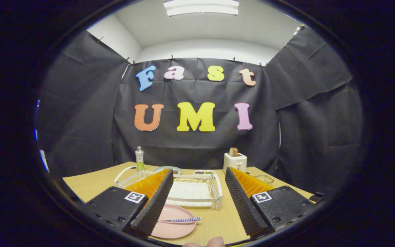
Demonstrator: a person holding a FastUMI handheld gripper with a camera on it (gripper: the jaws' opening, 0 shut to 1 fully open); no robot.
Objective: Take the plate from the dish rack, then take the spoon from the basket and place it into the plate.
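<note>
The gripper [199, 178] hangs above the table [91, 183] with its fingers spread wide and nothing between them; it is released. Below and between the fingers, nearer the left one, the pink plate [175, 227] lies flat on the table, part of it hidden behind that finger. The spoon [182, 220] lies across the plate, its checked handle pointing toward the right finger and reaching to the plate's rim; its bowl end is hidden behind the left finger, so how it sits there cannot be told. The spoon's long axis runs crosswise to the fingers, roughly from one finger toward the other.

Beyond the plate, ahead of the fingertips, stands the white rack [197, 188], with no plate seen in it. Farther back are a bottle [139, 158], a toaster [235, 161] and a wire basket [264, 178] just past the right finger. A fingertip [214, 242] shows at the near table edge.

Judged from this layout, both steps look done: plate out, spoon on it. The only move left would be to draw the gripper back, straight up and away from the plate.
</note>
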